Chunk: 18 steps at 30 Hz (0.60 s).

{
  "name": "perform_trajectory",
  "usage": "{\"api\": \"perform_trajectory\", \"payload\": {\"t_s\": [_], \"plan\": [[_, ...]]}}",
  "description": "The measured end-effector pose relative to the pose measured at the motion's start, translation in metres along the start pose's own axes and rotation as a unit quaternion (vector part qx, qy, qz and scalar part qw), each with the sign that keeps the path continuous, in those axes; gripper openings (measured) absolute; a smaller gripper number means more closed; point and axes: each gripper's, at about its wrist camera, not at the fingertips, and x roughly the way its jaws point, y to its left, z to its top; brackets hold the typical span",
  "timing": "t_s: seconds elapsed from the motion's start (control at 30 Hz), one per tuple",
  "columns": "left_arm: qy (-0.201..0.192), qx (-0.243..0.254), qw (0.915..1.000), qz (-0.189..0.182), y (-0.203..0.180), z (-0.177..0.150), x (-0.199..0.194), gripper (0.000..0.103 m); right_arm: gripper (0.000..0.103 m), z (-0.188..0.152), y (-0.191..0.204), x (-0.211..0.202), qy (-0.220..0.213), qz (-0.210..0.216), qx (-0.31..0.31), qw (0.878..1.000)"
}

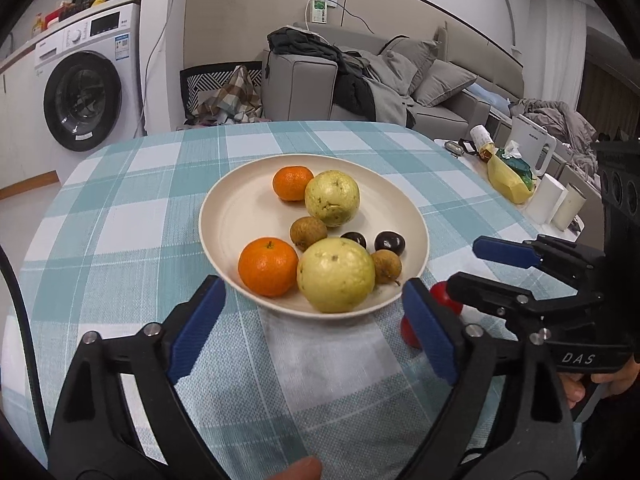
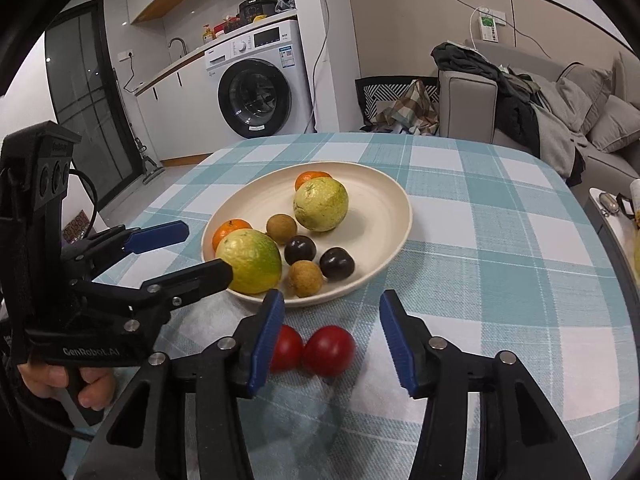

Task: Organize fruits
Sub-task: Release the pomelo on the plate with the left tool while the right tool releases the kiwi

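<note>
Both grippers spread, nothing pinched — my left gripper at plate near rim, my right gripper over two red fruits on tablecloth, near side.

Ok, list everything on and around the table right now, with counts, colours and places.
plate: one, cream, mid-table
oranges: two, orange, on plate
guavas: two, yellow-green, on plate
longans: two, brown, on plate
dark fruits: two, purple-black, on plate
tomatoes: two, red, on cloth before plate
tablecloth: one, teal-white check
washing machine: one, white, background
sofa: one, grey, background
left gripper: black-blue, open
right gripper: black-blue, open over tomatoes
</note>
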Motion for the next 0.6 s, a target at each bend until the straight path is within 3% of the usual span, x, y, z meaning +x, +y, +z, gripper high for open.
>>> {"api": "perform_trajectory", "payload": {"t_s": [0.03, 0.37, 0.6], "plan": [[-0.001, -0.001, 1.0, 0.002, -0.001, -0.002, -0.003, 0.102, 0.067, -0.002, -0.001, -0.002, -0.002, 0.0, 0.0, 1.0], [-0.01, 0.001, 1.0, -0.001, -0.016, -0.014, -0.025, 0.102, 0.098, -0.014, -0.01, -0.012, 0.0, 0.002, -0.023, 1.0], [-0.006, 0.009, 0.9999, 0.007, -0.023, -0.017, -0.027, 0.102, 0.103, -0.015, -0.01, -0.012, 0.005, -0.009, -0.034, 0.999]]}}
